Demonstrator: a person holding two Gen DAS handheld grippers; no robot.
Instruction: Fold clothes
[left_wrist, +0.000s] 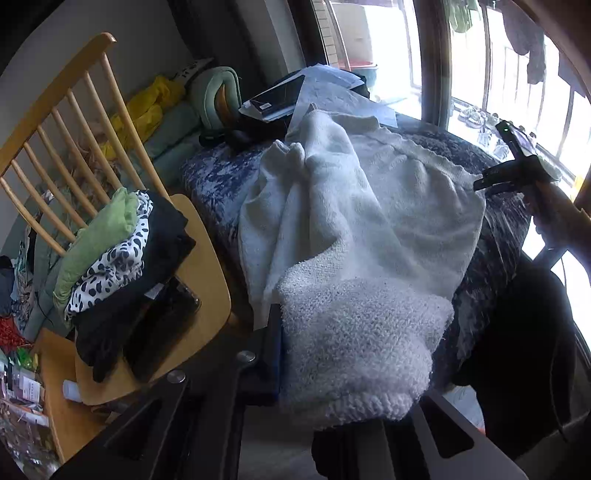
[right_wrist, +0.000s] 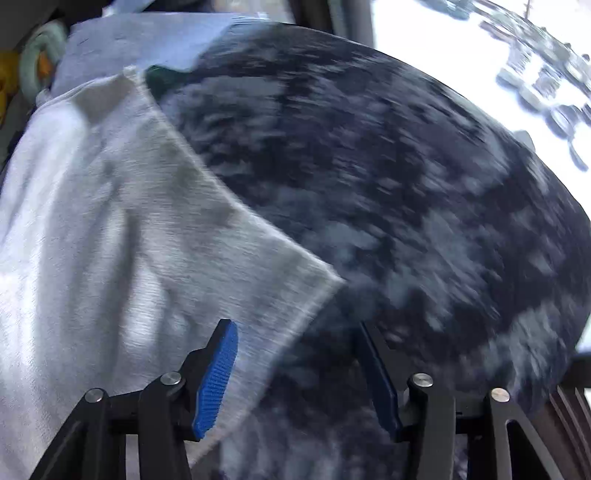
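Bed: blue-and-white mottled cover (left_wrist: 221, 177) serves as the folding surface, judging by the garment spread across its middle.
Garment: white fleecy garment (left_wrist: 369, 229) lies flat over the cover, its near end lifted and bunched at the bed's near edge, likely to start a fold.
Chair: wooden chair (left_wrist: 74, 122) stands just beside the bed's left edge, carrying a stack of folded clothes (left_wrist: 122, 258), probably the finished pile.
Left gripper: its fingertips are hidden under the bunched fleece; they read as pressed together, seemingly pinching that near end.
Right gripper (right_wrist: 299, 376): 2 blue-padded fingers (right_wrist: 218, 373) spread apart, nothing between them, poised over the garment's right corner (right_wrist: 317, 284), apparently to grasp it.
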